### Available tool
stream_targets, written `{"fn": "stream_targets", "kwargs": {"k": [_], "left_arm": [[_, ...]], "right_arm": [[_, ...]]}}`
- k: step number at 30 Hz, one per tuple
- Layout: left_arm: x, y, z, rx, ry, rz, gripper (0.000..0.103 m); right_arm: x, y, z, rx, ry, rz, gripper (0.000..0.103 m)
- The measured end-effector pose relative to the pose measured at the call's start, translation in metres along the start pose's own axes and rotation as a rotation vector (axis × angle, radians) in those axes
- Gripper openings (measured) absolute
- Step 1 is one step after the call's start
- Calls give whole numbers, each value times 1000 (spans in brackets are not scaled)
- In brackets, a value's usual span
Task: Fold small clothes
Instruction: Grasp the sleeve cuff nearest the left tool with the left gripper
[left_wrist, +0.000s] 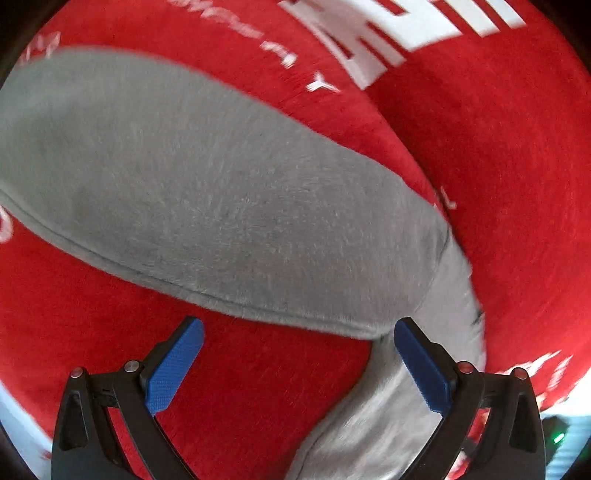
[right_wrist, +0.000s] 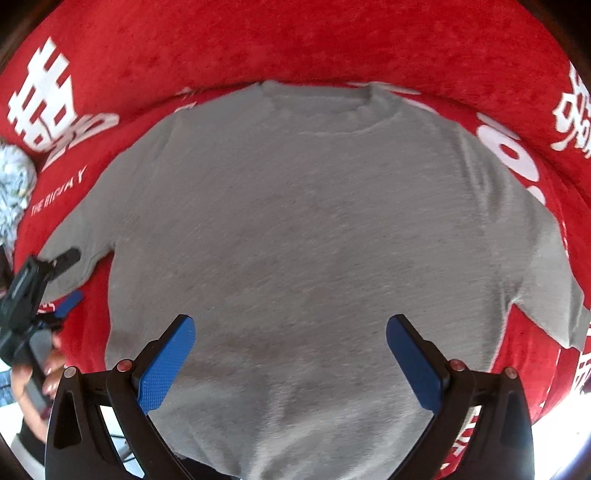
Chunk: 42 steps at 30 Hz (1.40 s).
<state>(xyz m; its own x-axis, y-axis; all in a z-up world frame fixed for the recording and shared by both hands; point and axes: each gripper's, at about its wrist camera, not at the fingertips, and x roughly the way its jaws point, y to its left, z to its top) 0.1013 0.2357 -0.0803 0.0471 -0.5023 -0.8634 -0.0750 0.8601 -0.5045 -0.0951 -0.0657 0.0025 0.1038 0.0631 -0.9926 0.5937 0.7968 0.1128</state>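
A red cloth (right_wrist: 332, 40) printed with white characters and lettering covers the worktop and fills both views. On it a grey short-sleeved T-shirt (right_wrist: 303, 229) lies flat and spread out, its round neckline at twelve o'clock in the right wrist view, one sleeve reaching toward eight o'clock and the other toward four o'clock. The left wrist view looks along one grey sleeve (left_wrist: 221, 192), whose hemmed edge runs from nine o'clock down toward five o'clock (the picture is somewhat blurred). The right claw (right_wrist: 290, 360) hangs over the shirt's lower body, blue pads spread wide, pinching nothing. The left claw (left_wrist: 298, 363) is likewise spread, the sleeve hem just ahead of its tips. A patterned white fabric (right_wrist: 14, 188) shows at nine o'clock in the right wrist view.
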Motion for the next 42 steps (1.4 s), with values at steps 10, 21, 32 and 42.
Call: {"fn": "stream_targets", "kwargs": {"k": [10, 21, 32, 42], "left_arm": [[-45, 38, 51, -101, -200, 8, 103], [-104, 109, 62, -114, -268, 175, 88], [-105, 120, 66, -129, -296, 193, 85], [-122, 63, 60, 85, -293, 54, 6]], "right_arm": [[2, 31, -6, -20, 7, 28, 103], [5, 54, -8, -38, 9, 32, 103], [5, 76, -14, -76, 10, 30, 103], [-13, 88, -26, -120, -51, 74, 103]]}}
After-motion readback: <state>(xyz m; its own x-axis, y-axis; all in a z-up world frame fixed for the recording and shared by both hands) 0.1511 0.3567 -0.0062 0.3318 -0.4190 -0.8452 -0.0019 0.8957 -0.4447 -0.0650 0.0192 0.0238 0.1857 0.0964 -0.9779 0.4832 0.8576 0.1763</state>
